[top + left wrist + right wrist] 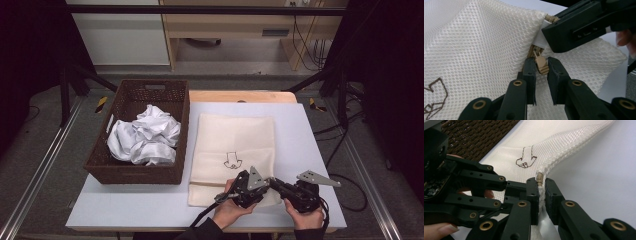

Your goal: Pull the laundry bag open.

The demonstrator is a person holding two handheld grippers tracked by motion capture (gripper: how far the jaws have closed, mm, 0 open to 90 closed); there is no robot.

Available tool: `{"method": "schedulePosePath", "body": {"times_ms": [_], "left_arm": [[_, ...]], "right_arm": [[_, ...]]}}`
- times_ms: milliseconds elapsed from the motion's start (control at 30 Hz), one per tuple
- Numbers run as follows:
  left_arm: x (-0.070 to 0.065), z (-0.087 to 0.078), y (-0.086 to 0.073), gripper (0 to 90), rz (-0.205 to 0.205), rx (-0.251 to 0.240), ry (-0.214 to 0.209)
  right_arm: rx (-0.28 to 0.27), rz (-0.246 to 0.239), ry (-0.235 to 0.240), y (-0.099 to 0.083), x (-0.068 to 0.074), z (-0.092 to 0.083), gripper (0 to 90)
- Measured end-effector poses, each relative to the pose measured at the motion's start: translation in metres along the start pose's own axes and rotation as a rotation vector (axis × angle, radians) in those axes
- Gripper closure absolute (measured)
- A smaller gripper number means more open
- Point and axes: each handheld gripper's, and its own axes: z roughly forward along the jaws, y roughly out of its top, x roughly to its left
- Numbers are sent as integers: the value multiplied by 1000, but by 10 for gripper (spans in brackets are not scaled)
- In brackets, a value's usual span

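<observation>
Left gripper (541,65) pinching zipper pull (541,63) of mesh bag (474,45); right gripper (541,187) clamped on bag corner.

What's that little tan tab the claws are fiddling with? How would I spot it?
Start at the grey table, right of the brown wicker basket, where a cream mesh bag lies flat. At its near corner the zipper pull sits between the left claw tips, beside the right claw pinching the bag's edge. It is smooth tan plastic amid white netting.
</observation>
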Motion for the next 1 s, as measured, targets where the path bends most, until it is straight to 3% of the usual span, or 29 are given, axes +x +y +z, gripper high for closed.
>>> {"method": "schedulePosePath", "body": {"times_ms": [167, 367, 700, 1000], "left_arm": [[3, 2, -1, 811, -18, 21, 2], [-1, 0, 0, 816, 1, 22, 39], [-1, -4, -1, 819, 2, 24, 33], [-3, -7, -3, 822, 28, 37, 51]], "right_arm": [[7, 11, -3, -1, -3, 0, 839], [10, 5, -14, -1, -4, -1, 838], [13, 17, -25, -1, -6, -2, 838], [12, 25, -44, -1, -7, -2, 841]]}}
